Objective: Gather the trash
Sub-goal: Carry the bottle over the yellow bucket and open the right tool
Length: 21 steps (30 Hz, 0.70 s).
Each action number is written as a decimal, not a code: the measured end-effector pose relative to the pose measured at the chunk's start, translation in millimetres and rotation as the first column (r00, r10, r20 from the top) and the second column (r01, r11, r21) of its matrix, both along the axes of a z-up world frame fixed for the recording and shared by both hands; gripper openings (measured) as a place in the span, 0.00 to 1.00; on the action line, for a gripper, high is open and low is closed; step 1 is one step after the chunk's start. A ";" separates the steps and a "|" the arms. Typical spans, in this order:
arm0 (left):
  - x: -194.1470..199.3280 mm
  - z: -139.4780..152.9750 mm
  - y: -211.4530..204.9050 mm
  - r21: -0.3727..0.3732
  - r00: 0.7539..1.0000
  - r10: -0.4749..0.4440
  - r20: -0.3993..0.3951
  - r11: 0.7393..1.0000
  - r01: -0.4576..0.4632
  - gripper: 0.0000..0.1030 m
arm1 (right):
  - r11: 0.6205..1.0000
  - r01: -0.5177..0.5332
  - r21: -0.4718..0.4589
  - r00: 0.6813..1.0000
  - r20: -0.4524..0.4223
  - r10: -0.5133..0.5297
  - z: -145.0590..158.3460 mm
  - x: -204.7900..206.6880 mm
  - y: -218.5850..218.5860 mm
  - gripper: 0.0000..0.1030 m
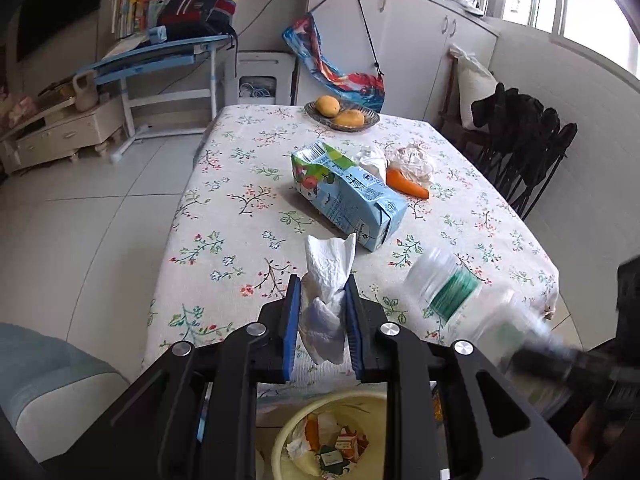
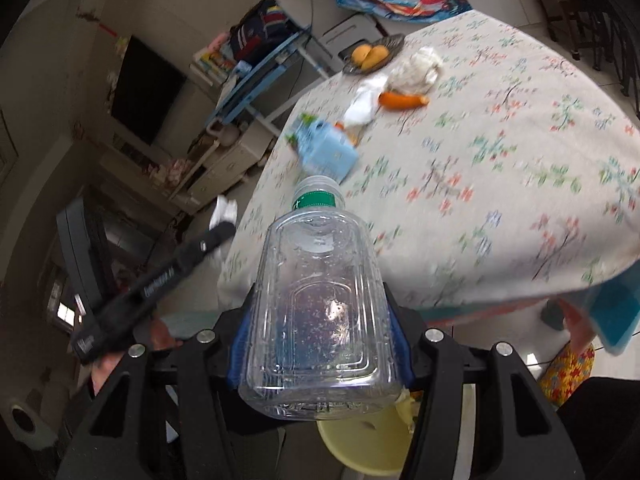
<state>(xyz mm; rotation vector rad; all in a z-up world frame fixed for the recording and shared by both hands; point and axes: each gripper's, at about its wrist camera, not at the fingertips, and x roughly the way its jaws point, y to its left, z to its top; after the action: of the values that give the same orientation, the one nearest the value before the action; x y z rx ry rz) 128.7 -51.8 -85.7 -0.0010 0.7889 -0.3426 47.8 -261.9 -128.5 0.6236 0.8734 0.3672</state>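
Midway, I judge: the left gripper (image 1: 323, 300) has its jaws pinched on a tissue (image 1: 329, 280), the right gripper (image 2: 318, 344) clamps a clear bottle (image 2: 318, 312), both above the yellow bin (image 1: 316, 436) (already holding scraps). The carton (image 1: 344, 192) and wrappers remain on the desk (image 1: 224, 248) at twelve o'clock.

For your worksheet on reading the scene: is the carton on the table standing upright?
No. The carton lies on its side on the tablecloth, in front of the carrot.
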 end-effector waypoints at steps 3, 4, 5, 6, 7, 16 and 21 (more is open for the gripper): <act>-6.9 2.3 6.7 -0.012 1.000 0.008 0.004 1.000 -0.008 0.20 | 0.997 -0.063 -0.043 0.998 -0.015 0.062 -4.7 -6.9 20.5 0.53; -9.4 3.5 9.3 -0.017 1.000 0.011 0.006 1.000 -0.011 0.20 | 0.995 -0.085 -0.056 0.996 -0.020 0.084 -6.7 -9.9 26.9 0.53; -12.4 4.6 12.1 -0.021 1.000 0.015 0.008 1.000 -0.015 0.20 | 0.991 -0.111 -0.078 0.994 -0.027 0.109 -8.6 -12.7 35.4 0.53; -15.1 5.5 13.8 -0.024 1.000 0.018 0.010 1.000 -0.018 0.20 | 0.988 -0.126 -0.093 0.992 -0.032 0.123 -10.3 -14.2 40.2 0.53; -18.2 6.5 16.8 -0.030 1.000 0.022 0.011 0.999 -0.022 0.20 | 0.983 -0.145 -0.110 0.989 -0.041 0.141 -12.3 -15.5 45.6 0.53; -43.1 10.4 32.5 -0.047 0.999 0.037 0.020 0.998 -0.036 0.20 | 0.937 -0.260 -0.234 0.965 -0.086 0.247 -27.2 -28.4 78.9 0.53; -48.6 10.0 28.8 -0.036 1.000 0.018 0.018 0.999 -0.017 0.20 | 0.899 -0.319 -0.301 0.946 -0.160 0.282 -48.5 -24.7 95.7 0.53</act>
<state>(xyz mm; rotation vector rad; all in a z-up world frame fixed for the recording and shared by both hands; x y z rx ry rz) 80.0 -23.0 -75.7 -0.0384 0.7646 -0.3395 23.1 -166.2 -177.0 0.2030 1.1161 0.4580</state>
